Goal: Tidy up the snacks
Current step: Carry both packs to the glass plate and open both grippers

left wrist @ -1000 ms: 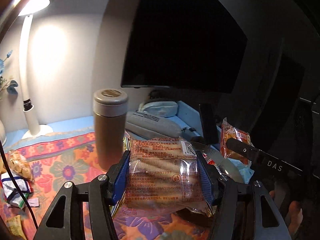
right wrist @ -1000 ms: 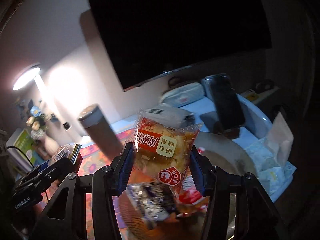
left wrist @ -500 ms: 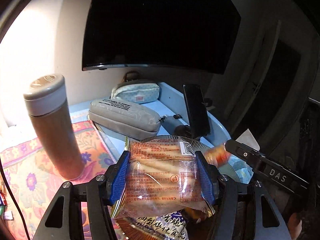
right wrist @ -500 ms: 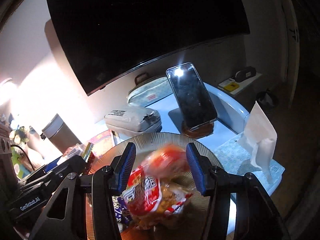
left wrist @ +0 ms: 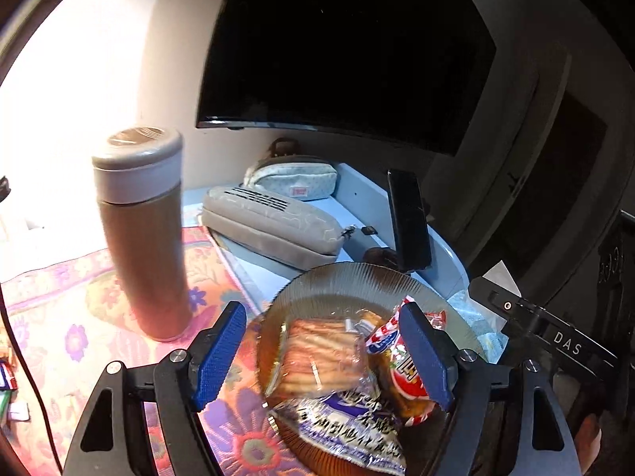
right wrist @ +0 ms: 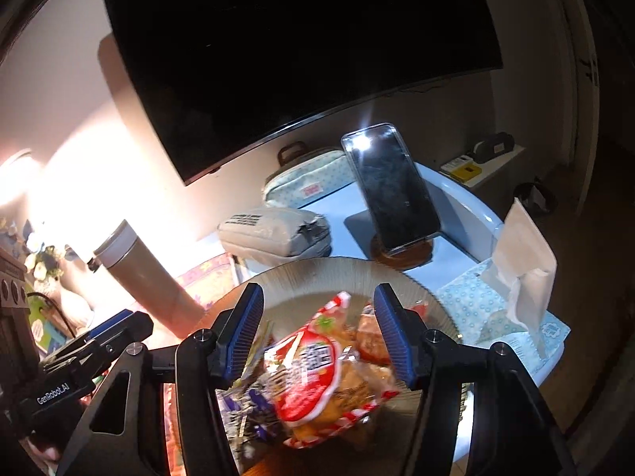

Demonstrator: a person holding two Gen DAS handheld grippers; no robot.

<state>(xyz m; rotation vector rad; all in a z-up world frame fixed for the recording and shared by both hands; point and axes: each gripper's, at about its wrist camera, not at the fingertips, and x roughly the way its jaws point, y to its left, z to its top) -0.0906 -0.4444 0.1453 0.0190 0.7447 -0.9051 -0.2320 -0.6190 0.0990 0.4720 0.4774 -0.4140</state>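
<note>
Both snack packets have left the grippers since a second ago and now lie in the ribbed glass plate. Left gripper hangs over the plate with its blue ridged pads spread wide, holding nothing. Between them, at the centre of the left wrist view, lies the clear crinkled packet of golden layered pastry. Touching it at 3 o'clock is the red-and-white packet, glossy and puffed. A purple-and-white foil packet lies at 6 o'clock, partly under the pastry.

Right gripper is likewise spread open and empty above the same plate, with the red-and-white packet just below its pads, blurred.

A tall cylindrical flask, matte brown with a pale cap, stands upright at 9 o'clock of the plate on a floral cloth. Beyond the plate, at 12 o'clock, a grey padded pouch lies in front of a pale dotted pouch. A dark phone leans upright on a round wooden stand at 1 o'clock. A soft tissue pack sits at 3 o'clock. A large black screen fills the wall behind.
</note>
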